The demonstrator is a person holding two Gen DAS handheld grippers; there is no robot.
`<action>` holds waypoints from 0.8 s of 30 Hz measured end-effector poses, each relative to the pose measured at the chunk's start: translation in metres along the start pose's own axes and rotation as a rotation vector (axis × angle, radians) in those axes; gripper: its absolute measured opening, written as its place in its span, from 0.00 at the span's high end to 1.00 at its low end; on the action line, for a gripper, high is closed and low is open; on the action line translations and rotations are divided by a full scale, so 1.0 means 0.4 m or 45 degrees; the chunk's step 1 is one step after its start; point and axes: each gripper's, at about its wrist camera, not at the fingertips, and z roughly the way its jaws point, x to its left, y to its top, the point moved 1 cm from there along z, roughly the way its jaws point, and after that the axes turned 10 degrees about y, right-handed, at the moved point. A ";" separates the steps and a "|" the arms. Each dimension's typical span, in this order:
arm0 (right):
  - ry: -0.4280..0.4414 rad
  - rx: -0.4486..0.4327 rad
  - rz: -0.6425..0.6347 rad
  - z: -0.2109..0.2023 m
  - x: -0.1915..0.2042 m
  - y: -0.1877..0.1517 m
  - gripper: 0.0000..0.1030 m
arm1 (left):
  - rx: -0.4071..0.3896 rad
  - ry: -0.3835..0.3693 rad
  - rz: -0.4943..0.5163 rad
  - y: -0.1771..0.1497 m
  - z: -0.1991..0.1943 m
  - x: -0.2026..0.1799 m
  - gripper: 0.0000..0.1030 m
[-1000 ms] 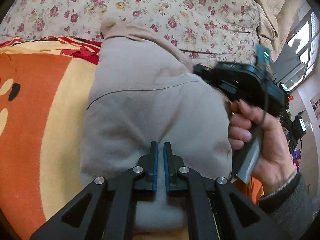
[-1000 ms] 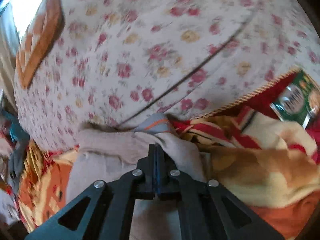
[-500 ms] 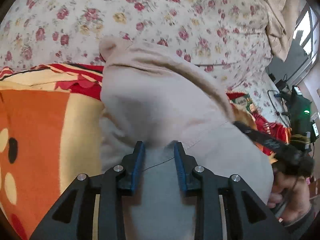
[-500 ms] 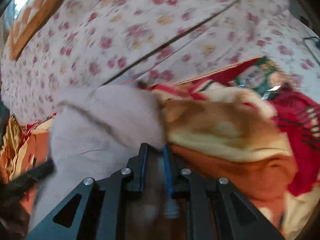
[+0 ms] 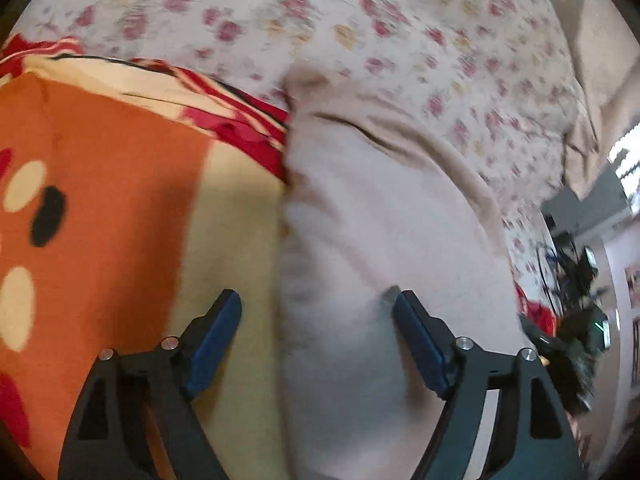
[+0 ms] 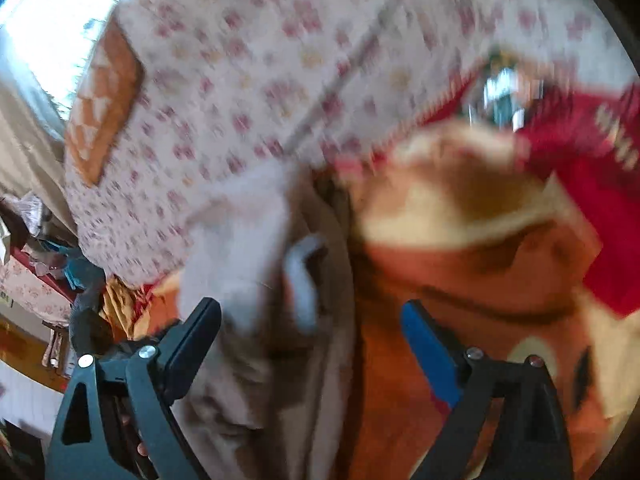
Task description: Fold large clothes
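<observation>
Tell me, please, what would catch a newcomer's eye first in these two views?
Probably the pale beige garment, lying folded down the middle of the left view, with the bright orange blanket beside it. Behind both spreads a floral bedsheet. Both tools, left and right, are opening over the cloth.

the right wrist view is motion-blurred: a shiny green packet (image 6: 500,92) cannot be read. the grey garment (image 5: 380,260) runs off the bottom edge. dark clutter (image 5: 576,320) at the right rim stays unidentifiable.
</observation>
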 end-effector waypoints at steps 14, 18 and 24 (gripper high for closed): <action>0.089 0.189 -0.275 0.104 0.087 -0.025 0.34 | 0.029 -0.076 0.026 -0.022 -0.002 -0.019 0.55; -0.015 0.162 -0.279 0.136 0.085 -0.041 0.40 | -0.029 -0.032 0.093 -0.036 -0.012 -0.032 0.79; 0.068 0.121 -0.185 0.122 0.165 -0.058 0.60 | -0.148 -0.029 0.189 -0.026 -0.143 -0.039 0.94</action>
